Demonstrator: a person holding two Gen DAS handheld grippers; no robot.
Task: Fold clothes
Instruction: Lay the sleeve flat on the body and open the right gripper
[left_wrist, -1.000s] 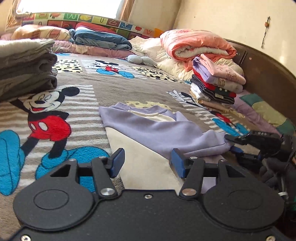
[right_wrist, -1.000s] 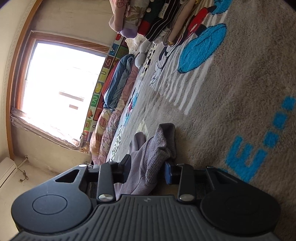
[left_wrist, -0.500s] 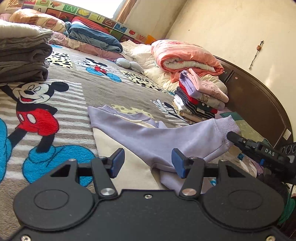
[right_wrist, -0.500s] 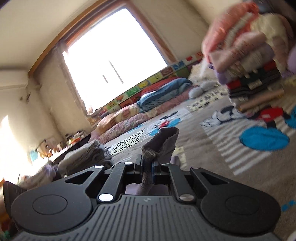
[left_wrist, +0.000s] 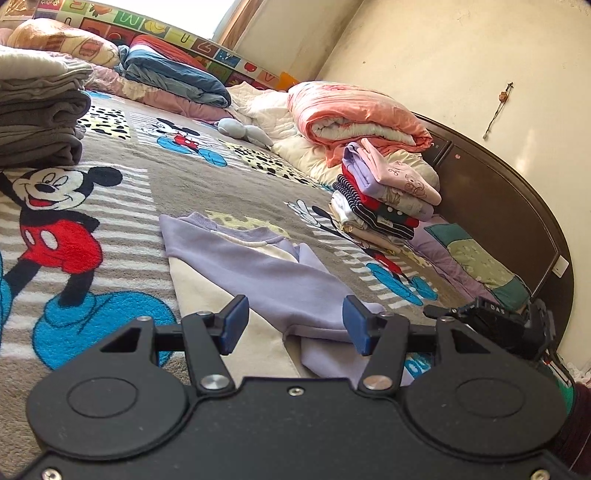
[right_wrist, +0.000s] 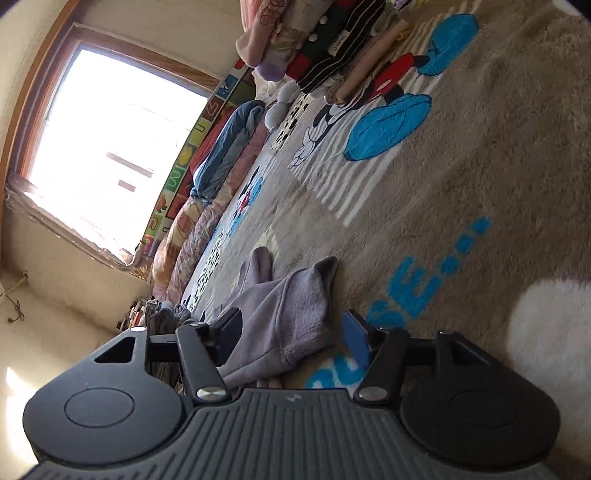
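Currently both my grippers, left (left_wrist: 291, 325) and right (right_wrist: 291, 338), stand apart; lilac sweatshirt (left_wrist: 258, 269) lies between and ahead, unclamped.

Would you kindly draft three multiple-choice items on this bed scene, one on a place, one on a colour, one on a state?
1. Where does the stack of folded children's clothes sit?
A. by the dark headboard
B. on the window sill
C. under the grey blankets

2. What colour are the sleeves of the sweatshirt lying on the blanket?
A. red
B. lilac
C. green

3. How does the right claw stand?
A. shut on the sleeve
B. open, with the sleeve cuff lying loose between its jaws
C. out of view

Key: 1 A, the stack lies beside the headboard in the left wrist view. 2 B, both sleeves are lilac over a cream body. 3 B, the blue pads stand wide apart, neither pinching the cuff.
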